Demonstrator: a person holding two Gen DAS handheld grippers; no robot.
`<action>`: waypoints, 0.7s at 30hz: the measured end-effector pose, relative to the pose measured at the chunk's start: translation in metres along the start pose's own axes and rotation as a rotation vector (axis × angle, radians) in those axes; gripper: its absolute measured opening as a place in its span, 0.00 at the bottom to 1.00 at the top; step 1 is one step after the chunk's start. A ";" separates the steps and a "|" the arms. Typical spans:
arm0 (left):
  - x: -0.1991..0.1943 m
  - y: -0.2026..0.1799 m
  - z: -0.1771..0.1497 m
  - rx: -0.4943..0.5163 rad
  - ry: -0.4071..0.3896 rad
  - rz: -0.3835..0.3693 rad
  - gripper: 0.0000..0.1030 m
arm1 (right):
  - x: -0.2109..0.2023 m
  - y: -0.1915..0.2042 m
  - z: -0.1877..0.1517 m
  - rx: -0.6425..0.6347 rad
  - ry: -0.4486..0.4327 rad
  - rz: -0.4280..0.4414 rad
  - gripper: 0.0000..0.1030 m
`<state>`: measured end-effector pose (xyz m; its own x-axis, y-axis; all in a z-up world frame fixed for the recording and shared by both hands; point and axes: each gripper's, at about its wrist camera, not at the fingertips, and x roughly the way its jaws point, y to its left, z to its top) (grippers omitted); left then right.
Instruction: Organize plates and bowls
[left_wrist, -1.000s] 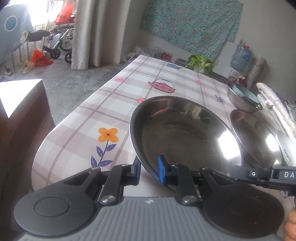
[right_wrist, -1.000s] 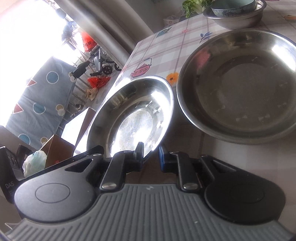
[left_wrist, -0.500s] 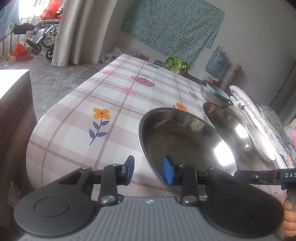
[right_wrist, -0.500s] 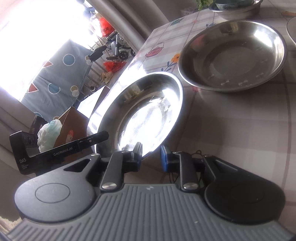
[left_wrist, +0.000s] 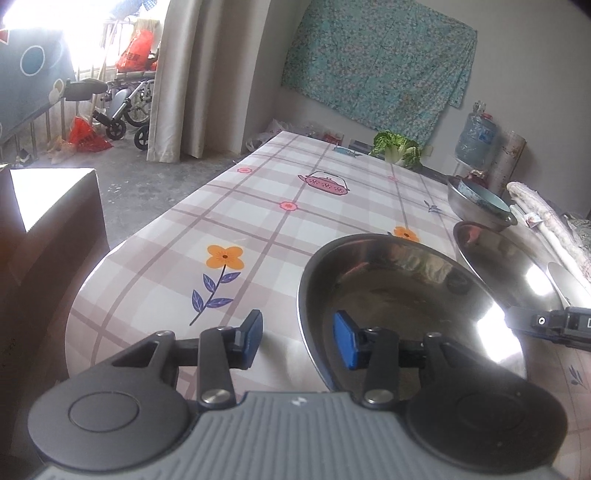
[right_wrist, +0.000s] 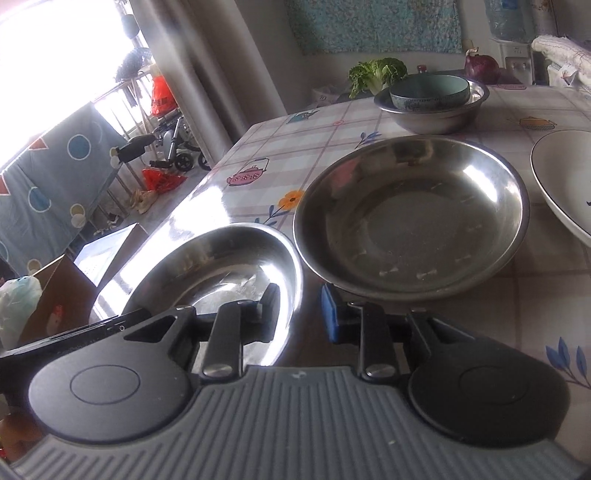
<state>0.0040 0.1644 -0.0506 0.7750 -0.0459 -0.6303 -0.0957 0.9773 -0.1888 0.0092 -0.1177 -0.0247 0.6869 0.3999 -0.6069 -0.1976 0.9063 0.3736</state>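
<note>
straddling the near rim of a steel plate on the tabletop, the left tongs have just been opening, pads clear; right view: right tongs likewise opening around that rim, a larger steel plate just beside.

The left black two-finger gripper with blue pads pointed downward at a slant, and its jaws had just been opening; they stood apart, gripping nothing. The right black two-finger gripper with blue pads also pointed downward at a slant, its jaws parted a little less and having just been opening slightly, neither pad pressing on anything.
</note>
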 end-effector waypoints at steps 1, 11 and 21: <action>0.001 -0.001 0.001 0.002 -0.001 -0.001 0.39 | 0.003 0.000 -0.001 0.003 -0.001 -0.003 0.23; -0.009 -0.004 -0.004 0.025 0.041 -0.054 0.17 | -0.006 0.009 -0.013 -0.042 -0.010 -0.013 0.10; -0.018 0.001 -0.007 0.018 0.083 -0.131 0.15 | -0.016 0.008 -0.022 -0.049 -0.009 -0.036 0.12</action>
<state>-0.0143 0.1644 -0.0442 0.7255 -0.1895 -0.6616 0.0148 0.9654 -0.2604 -0.0189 -0.1140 -0.0270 0.7003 0.3660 -0.6128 -0.2063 0.9257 0.3170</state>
